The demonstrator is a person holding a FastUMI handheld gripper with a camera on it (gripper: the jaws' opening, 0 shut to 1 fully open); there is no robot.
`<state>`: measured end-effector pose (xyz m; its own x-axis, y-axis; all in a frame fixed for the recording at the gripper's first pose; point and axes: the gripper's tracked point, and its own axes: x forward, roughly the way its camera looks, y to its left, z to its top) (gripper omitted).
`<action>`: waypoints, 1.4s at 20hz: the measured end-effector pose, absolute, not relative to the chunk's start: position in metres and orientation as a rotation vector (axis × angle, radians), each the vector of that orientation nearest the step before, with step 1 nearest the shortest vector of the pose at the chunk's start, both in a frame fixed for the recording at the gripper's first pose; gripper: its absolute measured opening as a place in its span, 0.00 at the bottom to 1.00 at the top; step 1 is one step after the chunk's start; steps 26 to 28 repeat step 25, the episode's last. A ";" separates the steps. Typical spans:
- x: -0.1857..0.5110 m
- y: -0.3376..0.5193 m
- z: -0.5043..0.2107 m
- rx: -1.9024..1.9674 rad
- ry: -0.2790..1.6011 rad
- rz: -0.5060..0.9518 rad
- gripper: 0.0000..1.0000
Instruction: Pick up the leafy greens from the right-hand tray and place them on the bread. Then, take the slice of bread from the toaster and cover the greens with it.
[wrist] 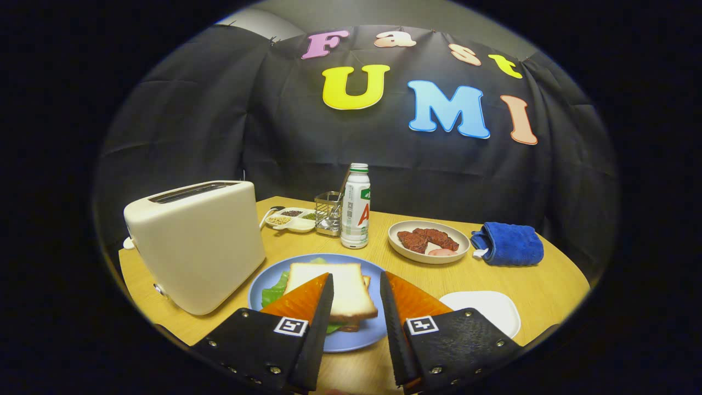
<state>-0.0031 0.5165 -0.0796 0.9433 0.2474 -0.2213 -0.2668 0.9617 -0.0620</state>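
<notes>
Fingers of the hand-held gripper [355, 285] stand apart with nothing clamped between them, hovering just above the near part of a round pale-blue plate [362, 337] on the light wooden table [548, 285]. Between the fingers lies a square slice of white bread [343, 291] resting on top of crinkled green leafy greens [274, 291], which stick out from under it toward the toaster side; a second slice of bread [351, 327] seems to lie beneath, its edge just showing (hard to be certain). By that stack, both steps look done: greens on bread, top slice covering them, and the gripper has let go. What may be left is only to draw back.

Just beside the plate, on the right, sits a white rounded tray [488, 310], bare, which I take for the greens' tray. To the left stands one cream-coloured boxy toaster [197, 247], its slot showing no bread that I can see. Beyond the plate stands one white plastic bottle with a green cap [356, 206], beside it one small wire-mesh holder [328, 213] and one white divided dish of seeds [290, 218]. Further right are one cream oval dish of dark red meat pieces [429, 241] and one folded blue cloth [509, 244].
</notes>
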 end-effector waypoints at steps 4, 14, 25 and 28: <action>-0.009 0.467 -0.053 -0.052 0.116 0.236 0.57; -0.027 0.306 -0.025 0.009 0.010 0.231 0.68; -0.038 0.107 -0.014 -0.094 -0.085 0.078 0.76; -0.038 0.107 -0.014 -0.094 -0.085 0.078 0.76</action>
